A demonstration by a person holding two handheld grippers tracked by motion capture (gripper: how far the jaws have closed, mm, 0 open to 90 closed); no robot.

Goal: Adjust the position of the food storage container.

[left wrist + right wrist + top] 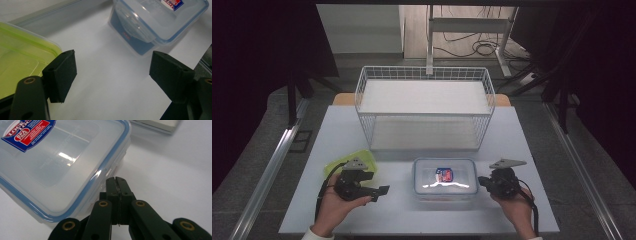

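On the table [337,125], near its front edge, a clear box [445,179] with a blue-rimmed lid and a red-and-blue label lies flat between the two grippers. The right gripper [116,181] sits just beside the box's right side, jaws pressed together with nothing between them. The left gripper [112,72] is off to the box's left, jaws spread wide over bare table. A green lid [351,161] lies just behind the left gripper. A wire basket [424,107] stands farther back.
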